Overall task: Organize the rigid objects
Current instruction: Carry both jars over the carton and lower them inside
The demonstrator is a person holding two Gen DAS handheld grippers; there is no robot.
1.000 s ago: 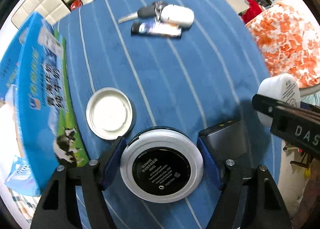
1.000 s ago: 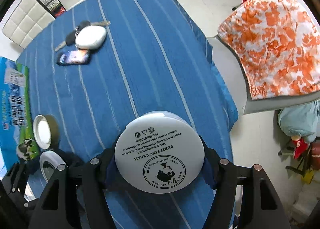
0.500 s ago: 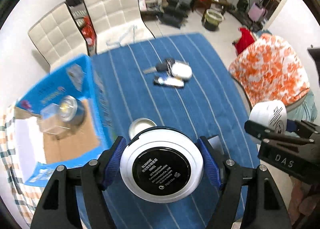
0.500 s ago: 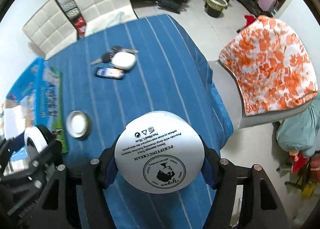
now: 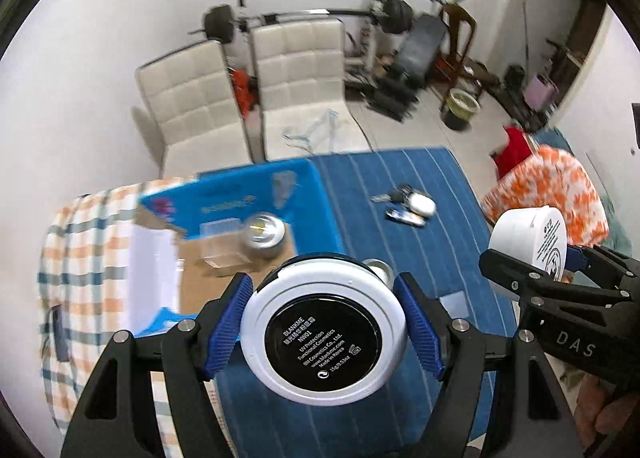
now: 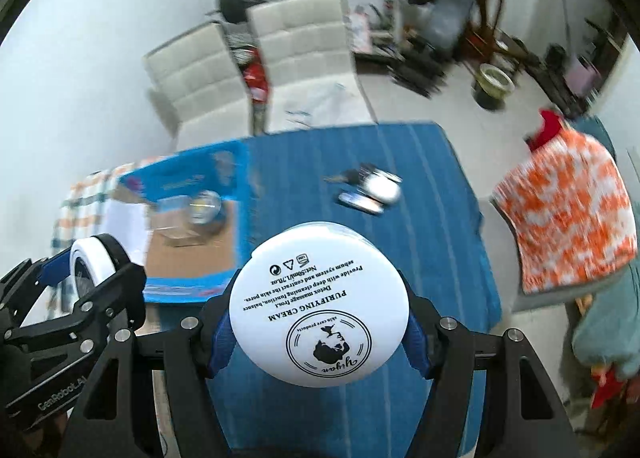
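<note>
A: What has the left gripper (image 5: pixel 323 332) got?

B: Its blue-padded fingers (image 5: pixel 226 324) press both sides of a round white compact with a black labelled base (image 5: pixel 323 332), base toward the camera. It is held up off the blue striped tablecloth (image 5: pixel 440 254), near the tablecloth's near left part.

A: And the right gripper (image 6: pixel 319 311)?

B: Closed to the width of a round white plastic cream jar printed "PURIFYING CREAM" (image 6: pixel 319 311), pads touching its sides. The jar is also up in the air, over the near end of the cloth. In the left view the same jar shows at the right edge.

A: Where is the box?

B: An open blue cardboard carton (image 5: pixel 256 210) lies at the left of the table, partly on a checked orange and blue cloth (image 5: pixel 92 258). Inside it sit a shiny round tin (image 5: pixel 264 236) and a clear plastic case (image 5: pixel 222 248), just beside each other; the picture is blurred there.

A: Anything left on the table?

B: A small round metal lid (image 5: pixel 380 270) peeks out just beyond the compact. Far right lie a white oval case (image 5: pixel 421 204), a key (image 5: pixel 390 196) and a dark flat lighter-like object (image 5: pixel 404 217), bunched close together.
</note>
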